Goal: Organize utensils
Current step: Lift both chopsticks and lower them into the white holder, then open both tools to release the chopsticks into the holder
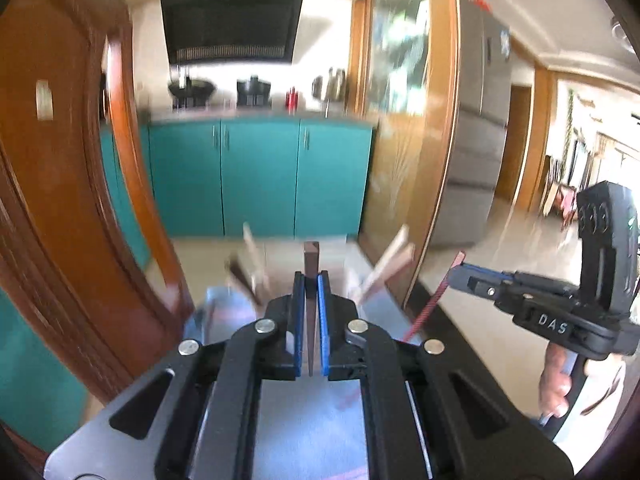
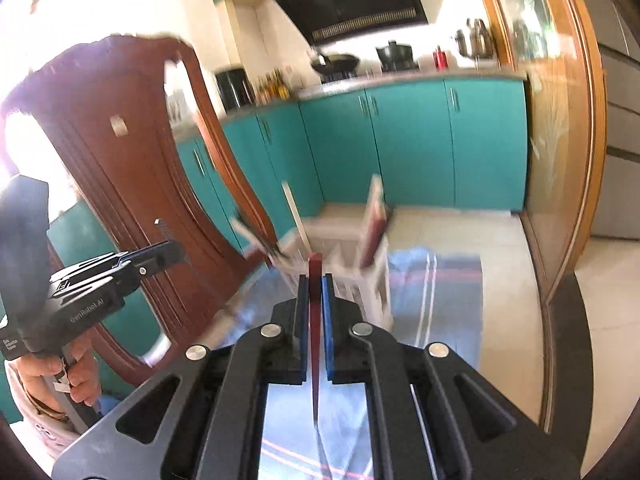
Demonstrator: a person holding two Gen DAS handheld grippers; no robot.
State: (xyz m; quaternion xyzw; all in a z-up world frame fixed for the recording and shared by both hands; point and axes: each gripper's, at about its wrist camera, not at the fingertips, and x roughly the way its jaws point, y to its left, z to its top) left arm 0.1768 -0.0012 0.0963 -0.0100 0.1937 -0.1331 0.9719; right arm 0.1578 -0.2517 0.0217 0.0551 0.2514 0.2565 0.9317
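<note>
The left gripper (image 1: 311, 280) is pinching a brown chopstick (image 1: 311, 258); the right gripper (image 2: 316, 284) is pinching a red chopstick (image 2: 315, 268). Both are hovering over a white holder (image 2: 360, 276) (blurred) holding other utensils on a striped cloth (image 2: 440, 280).

Teal cabinets (image 2: 408, 140) are lining the kitchen wall beneath a black range hood (image 1: 232, 24); a wok (image 2: 334, 63) (blurred) is sitting on the stove, and a wooden chair (image 2: 120, 168) is standing at left.
</note>
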